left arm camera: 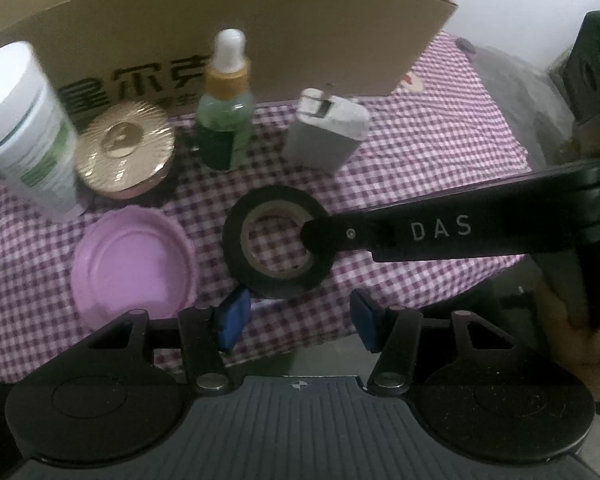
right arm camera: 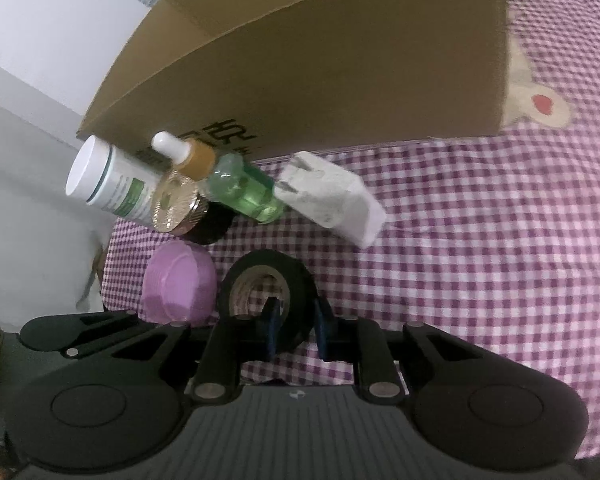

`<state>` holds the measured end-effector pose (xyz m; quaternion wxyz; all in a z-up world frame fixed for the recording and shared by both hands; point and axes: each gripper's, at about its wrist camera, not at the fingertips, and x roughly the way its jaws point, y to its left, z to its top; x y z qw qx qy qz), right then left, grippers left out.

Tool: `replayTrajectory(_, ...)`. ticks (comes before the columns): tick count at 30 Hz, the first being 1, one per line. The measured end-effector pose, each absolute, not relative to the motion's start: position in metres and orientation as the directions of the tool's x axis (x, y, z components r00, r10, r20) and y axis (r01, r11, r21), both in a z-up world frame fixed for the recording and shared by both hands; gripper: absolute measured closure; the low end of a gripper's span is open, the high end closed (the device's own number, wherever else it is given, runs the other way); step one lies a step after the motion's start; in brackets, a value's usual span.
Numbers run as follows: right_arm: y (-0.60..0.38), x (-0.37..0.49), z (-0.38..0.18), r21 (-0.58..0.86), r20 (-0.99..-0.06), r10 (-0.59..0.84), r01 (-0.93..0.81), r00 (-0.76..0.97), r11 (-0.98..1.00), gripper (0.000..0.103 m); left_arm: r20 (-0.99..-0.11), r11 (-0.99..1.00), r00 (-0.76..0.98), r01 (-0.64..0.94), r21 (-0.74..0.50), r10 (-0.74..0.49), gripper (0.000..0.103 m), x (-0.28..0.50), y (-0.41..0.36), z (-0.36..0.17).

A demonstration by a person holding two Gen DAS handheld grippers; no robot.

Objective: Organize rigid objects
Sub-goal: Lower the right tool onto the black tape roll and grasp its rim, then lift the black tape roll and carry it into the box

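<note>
Our right gripper (right arm camera: 294,330) straddles the near wall of the black roll of electrical tape (right arm camera: 266,292), 1 blue pad inside the cardboard core and 1 outside; the jaws stand narrow, close against the wall, though we cannot tell whether they have bitten yet. The roll lies flat on the purple-and-white checked cloth (right arm camera: 460,260), just beside the upturned lilac plastic lid (right arm camera: 179,282) and near the front of the row of small items.

Our left gripper (left arm camera: 296,322) hangs wide and empty just short of the roll.

We judge the roll light and stiff across its wall, with a slightly tacky, non-slippery outer face, so a pinch through the wall is the sound hold; squeezing across the whole ring would be wider and less sure.

Behind stand the green glass dropper bottle (right arm camera: 244,192), the white wall charger (right arm camera: 332,196), the gold-lidded round jar (right arm camera: 176,202) and the white cylindrical tub (right arm camera: 108,184), all before the brown cardboard box (right arm camera: 300,64), probably the destination.
</note>
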<state>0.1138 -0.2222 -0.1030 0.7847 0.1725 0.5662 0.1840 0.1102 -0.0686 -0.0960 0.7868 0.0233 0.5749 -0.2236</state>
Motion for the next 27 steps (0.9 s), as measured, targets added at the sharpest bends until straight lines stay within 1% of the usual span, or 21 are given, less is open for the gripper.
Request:
replayTrajectory(4,-0.241,0.107,-0.102,0.481,-0.829,0.474,-0.055,0.299,0.875,0.084,-0.907,0.881,0.226,0.406,-0.244,-0.355,0.049,0.111,-0.080,-0.098)
replayTrajectory(11,-0.261,0.102,-0.102,0.493,-0.827,0.474,-0.017,0.301,0.870,0.084,-0.904,0.873,0.245,0.435,-0.221,-0.351,0.048,0.116,-0.089,-0.094)
replayTrajectory(17,-0.256,0.108,-0.098,0.480,-0.833,0.467,-0.032,0.298,0.877,0.083,-0.916,0.859,0.227,0.475,-0.192,-0.330,0.047,0.127,-0.094,-0.099)
replayTrajectory(27,-0.239,0.109,-0.097,0.427,-0.844,0.433,-0.093,0.315,0.899,0.082,-0.919,0.859,0.238,0.483,-0.170,-0.315,0.044,0.129,-0.095,-0.097)
